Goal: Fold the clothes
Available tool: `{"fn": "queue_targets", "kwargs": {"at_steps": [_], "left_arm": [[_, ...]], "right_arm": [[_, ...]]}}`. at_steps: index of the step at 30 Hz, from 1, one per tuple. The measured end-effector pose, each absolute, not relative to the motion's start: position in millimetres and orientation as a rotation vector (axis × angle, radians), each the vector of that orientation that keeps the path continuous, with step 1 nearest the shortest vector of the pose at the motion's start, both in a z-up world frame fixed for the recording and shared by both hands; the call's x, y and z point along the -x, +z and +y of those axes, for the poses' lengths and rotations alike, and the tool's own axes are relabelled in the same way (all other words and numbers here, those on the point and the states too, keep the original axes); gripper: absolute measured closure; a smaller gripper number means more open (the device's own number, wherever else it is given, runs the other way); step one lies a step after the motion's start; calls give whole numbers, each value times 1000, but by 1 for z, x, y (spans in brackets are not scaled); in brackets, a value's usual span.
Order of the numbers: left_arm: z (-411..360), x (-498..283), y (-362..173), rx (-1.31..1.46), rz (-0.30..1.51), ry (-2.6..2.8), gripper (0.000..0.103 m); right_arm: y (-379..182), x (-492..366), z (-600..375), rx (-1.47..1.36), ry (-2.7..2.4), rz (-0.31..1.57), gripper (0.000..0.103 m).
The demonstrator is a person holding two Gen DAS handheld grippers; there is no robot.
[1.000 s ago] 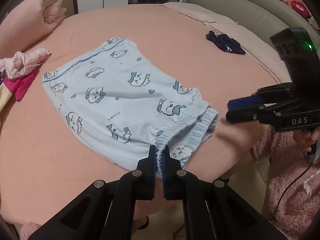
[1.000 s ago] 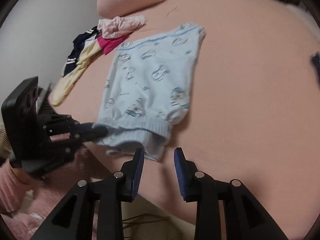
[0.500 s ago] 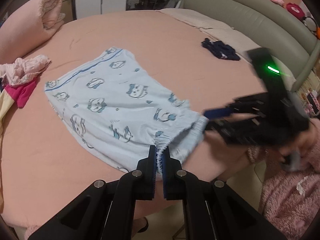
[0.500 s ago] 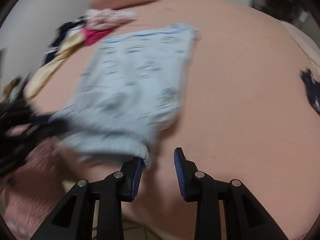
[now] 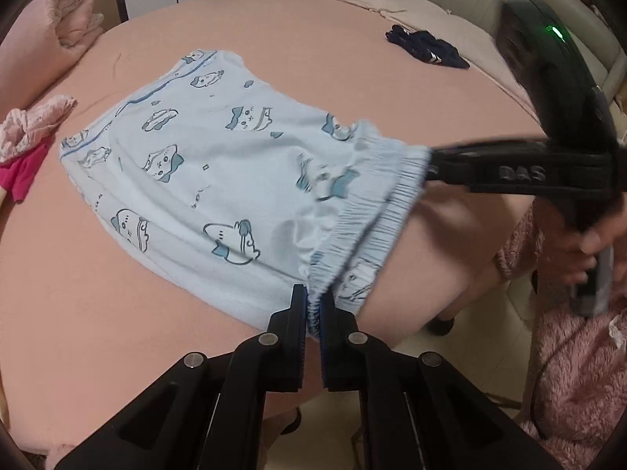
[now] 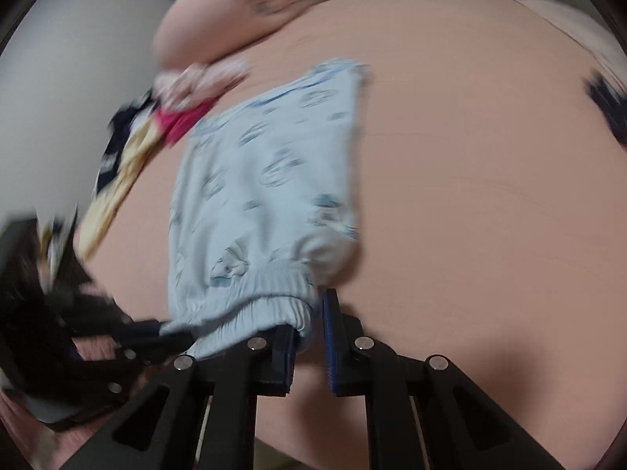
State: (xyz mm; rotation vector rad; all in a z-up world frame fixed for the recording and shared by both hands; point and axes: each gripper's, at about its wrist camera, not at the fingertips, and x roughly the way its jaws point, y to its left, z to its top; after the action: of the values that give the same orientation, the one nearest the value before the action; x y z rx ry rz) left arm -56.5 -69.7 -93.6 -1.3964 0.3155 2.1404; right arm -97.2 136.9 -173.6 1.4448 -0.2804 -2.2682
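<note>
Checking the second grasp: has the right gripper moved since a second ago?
Yes. In the left wrist view the right gripper has moved left, from off the bed edge up to the shorts waistband corner; jaws narrowed around it.

text: "DAS" | on: right tongs (image 5: 431, 164) body | view: left wrist

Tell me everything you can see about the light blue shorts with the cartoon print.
The light blue cartoon-print shorts look like soft cotton, with a gathered elastic waistband and a darker blue stripe near the far hem. They lie mostly flat on the round pink bed, waistband at the near edge. The left gripper is shut on one waistband end; the right gripper is at the other end, its jaws not fully closed.
</note>
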Motion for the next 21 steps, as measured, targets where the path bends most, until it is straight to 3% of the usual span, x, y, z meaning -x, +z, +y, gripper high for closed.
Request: {"fn": "queue_targets", "kwargs": {"at_steps": [3,8,11,13,15,18,21], "left_arm": [[-67,58,-100,1454,358,2121,97],[-89,60,-67,1436,183,2112,94],[-111,65,-44,1378,65,2143,85],[-120,76,-41,1388,-32,2137,77],[-115,79,-41,1406,-85,2085,61],[-99,72,-42,1374,-27,2065,58],[-105,78,-56,1416,-62,2160,58]], "right_arm": [[-185,81,134,-1546,-2232,-220,91],[-159,72,152,-1536,-2221,-125,87],[-122,82,173,-1377,-2326,-196,85],[-105,99,173,-1277,-2372,-219,75],[-108,121,151,-1287,-2328,-191,74],[-132,136,108,-1337,-2183,-124,74],[-173,128,93,-1567,-2137,101,74]]}}
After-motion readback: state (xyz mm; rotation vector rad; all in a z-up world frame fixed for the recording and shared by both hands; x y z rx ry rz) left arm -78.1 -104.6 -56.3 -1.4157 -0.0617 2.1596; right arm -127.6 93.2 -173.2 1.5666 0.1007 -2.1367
